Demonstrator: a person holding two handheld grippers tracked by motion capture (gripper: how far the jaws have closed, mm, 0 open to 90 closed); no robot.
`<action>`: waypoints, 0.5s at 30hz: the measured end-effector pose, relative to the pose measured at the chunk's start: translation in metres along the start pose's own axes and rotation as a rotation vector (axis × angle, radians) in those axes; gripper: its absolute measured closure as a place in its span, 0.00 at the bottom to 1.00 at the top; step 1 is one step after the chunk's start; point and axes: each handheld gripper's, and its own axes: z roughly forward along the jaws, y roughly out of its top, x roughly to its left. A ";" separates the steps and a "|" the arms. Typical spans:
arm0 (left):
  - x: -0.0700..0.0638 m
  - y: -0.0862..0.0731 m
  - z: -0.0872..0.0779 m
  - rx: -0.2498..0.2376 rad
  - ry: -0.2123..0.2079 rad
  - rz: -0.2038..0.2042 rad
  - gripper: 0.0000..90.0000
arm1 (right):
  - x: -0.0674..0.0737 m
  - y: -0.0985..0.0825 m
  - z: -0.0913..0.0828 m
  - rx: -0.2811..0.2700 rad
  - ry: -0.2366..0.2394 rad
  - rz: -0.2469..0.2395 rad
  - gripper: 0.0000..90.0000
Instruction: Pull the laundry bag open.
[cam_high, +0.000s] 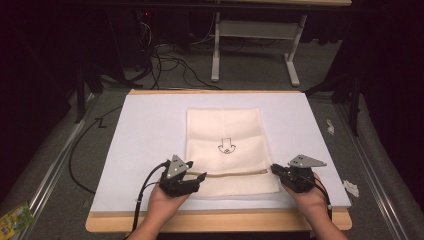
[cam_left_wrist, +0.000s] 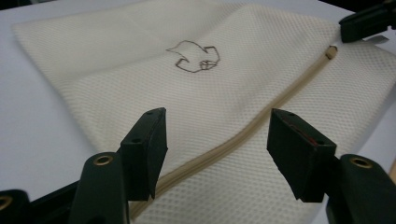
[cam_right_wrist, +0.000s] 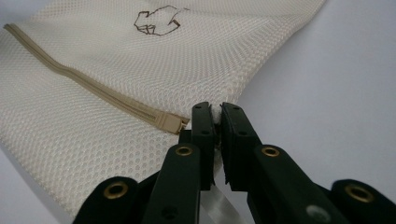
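Cream mesh bag (cam_high: 225, 145) lies flat, centre of the white surface (cam_high: 145, 130), long side running away from the person, small dark line-drawn logo (cam_high: 226, 146) mid-panel. Tan zipper (cam_high: 235, 173) runs straight across the bag near its near edge, appears zipped; the slider end (cam_right_wrist: 170, 122) sits at the bag's right edge. Left tool (cam_high: 194, 178) is at the bag's near-left corner, at the left end of the zipper; in the left gripper view its jaws stand wide apart with nothing between them, zipper line (cam_left_wrist: 233, 140) passing under the gap, mesh below. Can't tell from that view whether the jaw tips touch the fabric. Right tool (cam_high: 274, 170) is at the bag's right edge at zipper height; in the right gripper view its jaws are nearly together, pinching a small bit of the bag's edge fabric (cam_right_wrist: 215, 113) just beside the slider end. Right tool also shows in the left gripper view at the far end of the zipper (cam_left_wrist: 362, 21). Both hands (cam_high: 165, 202) come in from the near edge; cables trail back off the tools. Floor beyond the surface has loose black cables (cam_high: 165, 62) and a white frame leg (cam_high: 216, 45).
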 end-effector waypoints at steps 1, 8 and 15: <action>0.000 0.000 0.000 0.000 0.000 0.000 0.45 | 0.000 0.000 0.000 0.000 0.000 0.000 0.95; -0.027 0.010 0.041 0.027 -0.071 0.009 0.52 | -0.002 0.003 -0.004 -0.029 0.019 0.010 0.95; -0.052 0.022 0.078 0.027 -0.134 -0.006 0.59 | -0.001 0.005 -0.006 -0.038 0.021 -0.001 0.95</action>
